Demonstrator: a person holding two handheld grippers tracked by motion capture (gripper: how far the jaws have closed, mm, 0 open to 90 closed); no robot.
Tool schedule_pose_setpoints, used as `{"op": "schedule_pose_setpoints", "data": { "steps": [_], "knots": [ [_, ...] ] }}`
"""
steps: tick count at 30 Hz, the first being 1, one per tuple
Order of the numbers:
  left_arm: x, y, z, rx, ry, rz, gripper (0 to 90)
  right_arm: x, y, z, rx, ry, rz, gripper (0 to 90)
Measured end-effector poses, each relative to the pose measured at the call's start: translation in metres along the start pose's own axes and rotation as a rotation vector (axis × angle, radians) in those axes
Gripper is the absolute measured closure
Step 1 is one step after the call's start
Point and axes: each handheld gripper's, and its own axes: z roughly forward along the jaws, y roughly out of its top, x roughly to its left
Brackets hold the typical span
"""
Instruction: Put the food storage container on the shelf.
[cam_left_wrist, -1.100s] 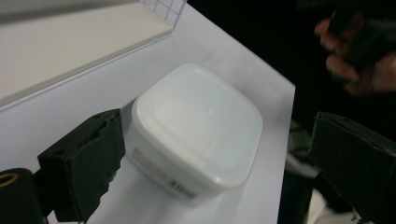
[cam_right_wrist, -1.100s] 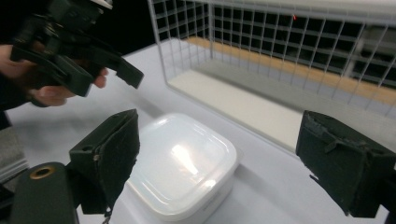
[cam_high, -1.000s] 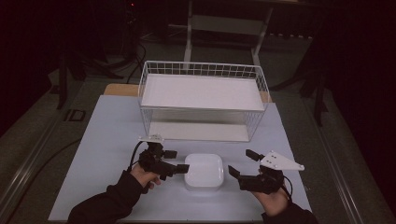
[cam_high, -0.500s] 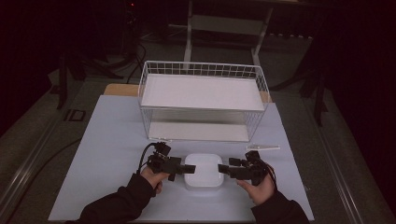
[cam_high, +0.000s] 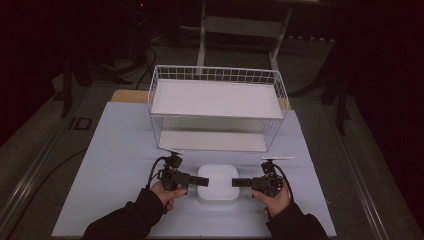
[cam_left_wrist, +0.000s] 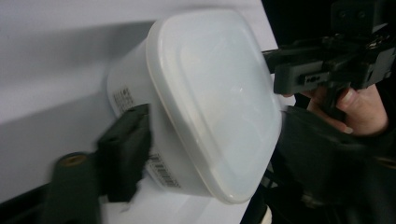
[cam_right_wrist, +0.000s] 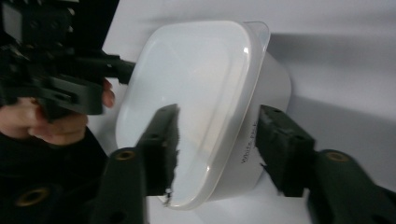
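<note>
White lidded container, low centre of the high view below the wire basket, now has both grippers closed in on its sides, left gripper and right gripper, jaws parted astride its rim, seemingly not yet clamped.

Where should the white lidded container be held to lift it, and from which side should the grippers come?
Probably at the lid's rim, from the two opposite short sides. The white container sits upright and low on the table, with rounded, smooth walls that give little purchase, while the lid edge overhangs. The left gripper and right gripper already flank it sideways; the right gripper's jaws straddle that rim, one over the lid, one beside the wall.
</note>
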Motion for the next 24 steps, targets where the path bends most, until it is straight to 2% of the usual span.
{"op": "schedule_pose_setpoints", "data": {
  "steps": [2,4,5,6,7,9,11,12,13,14,15,18,21,24],
  "knots": [
    [0.001,-0.001,0.001,0.008,0.010,-0.004,33.2,0.000,0.000,0.001,0.019,0.000,0.013,53.2],
    [0.002,-0.002,0.000,0.004,0.025,-0.007,43.9,0.000,-0.001,0.002,0.029,-0.012,0.012,54.5],
    [0.008,-0.004,0.000,0.010,0.022,-0.036,49.2,-0.001,-0.001,0.002,0.033,-0.006,0.033,55.2],
    [0.008,-0.004,0.000,0.010,0.022,-0.036,50.5,-0.001,-0.001,0.002,0.033,-0.006,0.033,55.2],
    [0.010,-0.004,0.000,0.019,0.003,-0.039,50.5,-0.002,-0.001,0.001,0.039,0.000,0.061,56.4],
    [0.010,-0.005,0.000,0.021,0.003,-0.032,51.3,-0.003,-0.002,0.001,0.041,0.007,0.092,57.7],
    [0.010,-0.004,-0.001,0.023,0.001,-0.036,51.8,-0.003,-0.002,0.001,0.039,0.006,0.090,58.2],
    [0.008,-0.005,-0.004,0.016,0.012,-0.020,56.0,-0.001,-0.002,-0.002,0.027,-0.008,0.095,65.2],
    [0.006,-0.005,-0.005,0.015,0.015,-0.011,58.9,0.002,-0.002,-0.004,0.016,-0.025,0.076,70.1],
    [0.006,-0.005,-0.005,0.015,0.015,-0.011,61.1,0.002,-0.002,-0.004,0.016,-0.025,0.076,70.1],
    [0.004,-0.005,-0.006,0.008,0.030,-0.007,62.3,0.005,-0.001,-0.006,0.017,-0.046,0.067,70.9],
    [0.003,-0.004,-0.009,0.001,0.032,-0.008,68.4,0.005,-0.002,-0.006,0.014,-0.047,0.067,71.0],
    [0.004,-0.005,-0.009,-0.003,0.026,-0.018,68.6,0.005,-0.002,-0.006,0.013,-0.049,0.070,71.2],
    [0.001,-0.005,-0.009,-0.005,0.038,-0.037,69.3,0.006,-0.002,-0.006,0.009,-0.053,0.080,71.7]
  ]
}}
